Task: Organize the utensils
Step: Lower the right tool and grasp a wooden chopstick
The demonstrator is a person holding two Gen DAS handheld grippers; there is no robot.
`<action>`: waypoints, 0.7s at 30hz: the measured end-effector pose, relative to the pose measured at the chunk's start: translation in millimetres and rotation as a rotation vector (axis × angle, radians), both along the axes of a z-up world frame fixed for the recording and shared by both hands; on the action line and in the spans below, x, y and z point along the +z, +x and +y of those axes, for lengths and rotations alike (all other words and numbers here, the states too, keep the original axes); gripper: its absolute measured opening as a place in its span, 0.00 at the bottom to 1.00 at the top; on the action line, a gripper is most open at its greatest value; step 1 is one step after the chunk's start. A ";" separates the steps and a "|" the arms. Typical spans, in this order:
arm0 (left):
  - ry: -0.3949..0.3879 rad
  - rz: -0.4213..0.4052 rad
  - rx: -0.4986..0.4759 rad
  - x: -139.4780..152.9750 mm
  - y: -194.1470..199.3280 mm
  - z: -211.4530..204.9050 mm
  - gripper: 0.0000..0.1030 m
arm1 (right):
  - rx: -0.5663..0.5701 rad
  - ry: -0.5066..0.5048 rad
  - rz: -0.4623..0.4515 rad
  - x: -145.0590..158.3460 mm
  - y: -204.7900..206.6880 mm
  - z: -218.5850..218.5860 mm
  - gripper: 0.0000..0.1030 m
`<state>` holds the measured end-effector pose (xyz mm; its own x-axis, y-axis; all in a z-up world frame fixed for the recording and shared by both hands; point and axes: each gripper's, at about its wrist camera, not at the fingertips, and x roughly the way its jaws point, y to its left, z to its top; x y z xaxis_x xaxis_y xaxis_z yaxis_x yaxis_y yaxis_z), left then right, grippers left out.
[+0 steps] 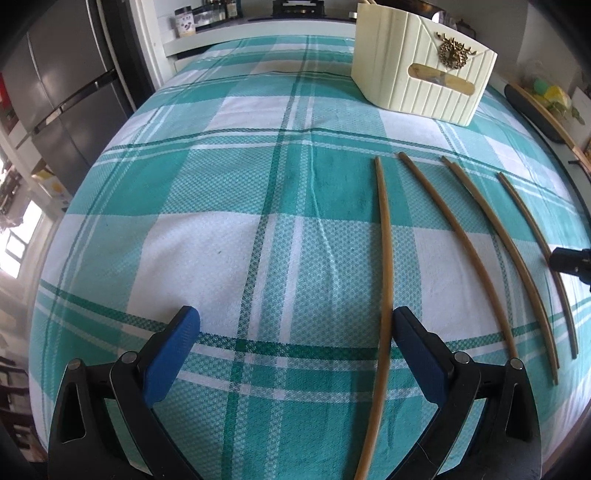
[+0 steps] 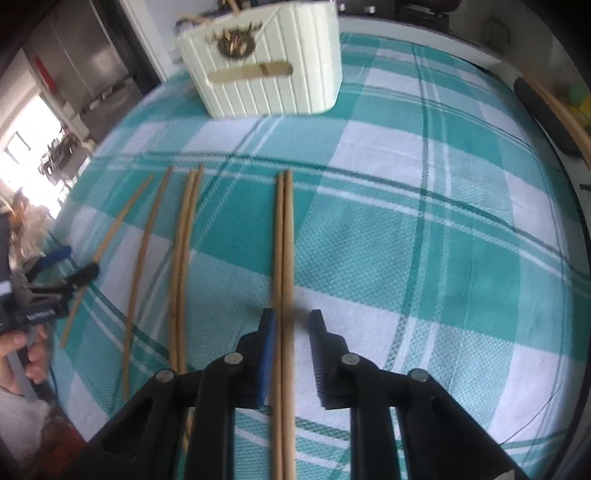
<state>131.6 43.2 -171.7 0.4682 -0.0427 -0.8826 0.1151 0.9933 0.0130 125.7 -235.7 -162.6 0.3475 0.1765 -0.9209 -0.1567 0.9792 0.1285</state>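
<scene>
Several wooden chopsticks lie side by side on the teal plaid tablecloth (image 1: 221, 240). My left gripper (image 1: 295, 321) is open wide, low over the cloth. One chopstick (image 1: 385, 258) runs between its fingers, just inside the right pad. My right gripper (image 2: 292, 321) is narrowly open around a pair of chopsticks (image 2: 284, 240). The left pad touches the pair and a gap shows at the right pad. Left of it lie another pair (image 2: 184, 240) and two singles (image 2: 147, 240). A cream ribbed holder (image 1: 421, 74) (image 2: 273, 74) stands at the far side.
A hand holds the left gripper (image 2: 74, 267) at the left edge of the right wrist view. A grey fridge (image 1: 66, 92) stands beyond the table's left side and jars (image 1: 184, 22) sit on the back counter. A dark wood-rimmed tray (image 1: 535, 110) lies at the right edge.
</scene>
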 end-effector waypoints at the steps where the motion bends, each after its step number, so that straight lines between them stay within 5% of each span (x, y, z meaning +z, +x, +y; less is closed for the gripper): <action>1: -0.001 0.000 -0.001 0.2 -0.3 0.7 1.00 | -0.002 0.000 0.005 -1.2 2.5 -0.4 0.17; 9: 0.025 0.005 -0.026 2.2 0.0 9.8 1.00 | -0.061 -0.172 0.030 -2.6 -6.8 -15.3 0.14; 13: 0.017 0.021 -0.030 1.3 5.5 13.1 1.00 | -0.134 -0.037 0.069 -1.3 -9.2 -43.6 0.14; 18: 0.055 0.023 -0.083 1.9 15.5 -2.8 1.00 | -0.048 -0.188 -0.013 -1.8 4.6 -27.5 0.19; 21: 0.076 0.041 -0.107 3.3 17.9 -3.6 1.00 | -0.038 -0.151 0.004 1.8 12.7 -27.7 0.19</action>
<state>149.5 39.6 -168.4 0.4278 -0.0226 -0.9036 0.2221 0.9717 0.0809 138.4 -263.3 -160.8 0.3476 0.0226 -0.9374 -0.1194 0.9926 -0.0204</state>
